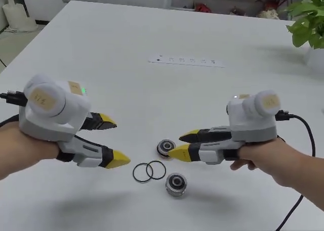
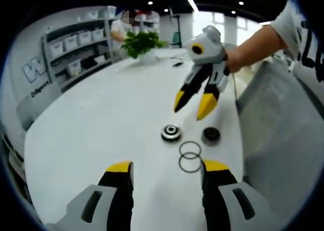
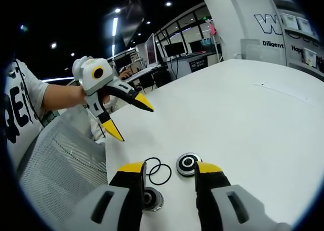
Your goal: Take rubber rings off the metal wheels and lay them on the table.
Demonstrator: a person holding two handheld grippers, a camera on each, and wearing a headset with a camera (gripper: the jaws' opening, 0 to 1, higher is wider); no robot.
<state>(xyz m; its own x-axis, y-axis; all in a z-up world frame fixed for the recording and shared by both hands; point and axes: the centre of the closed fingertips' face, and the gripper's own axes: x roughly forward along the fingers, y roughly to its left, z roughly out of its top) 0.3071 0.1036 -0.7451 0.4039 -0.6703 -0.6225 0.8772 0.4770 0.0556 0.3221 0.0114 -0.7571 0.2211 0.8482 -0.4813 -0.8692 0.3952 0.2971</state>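
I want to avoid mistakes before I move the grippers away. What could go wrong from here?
The right gripper hangs open close to one wheel; a small swing might knock it and send it rolling. The two rings lie overlapped beside the other wheel, so a low jaw could drag them. The right gripper's cable might sweep the table.

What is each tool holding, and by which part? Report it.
Nothing. Left tool and right tool are both open and empty; the two rings lie loose on the table.
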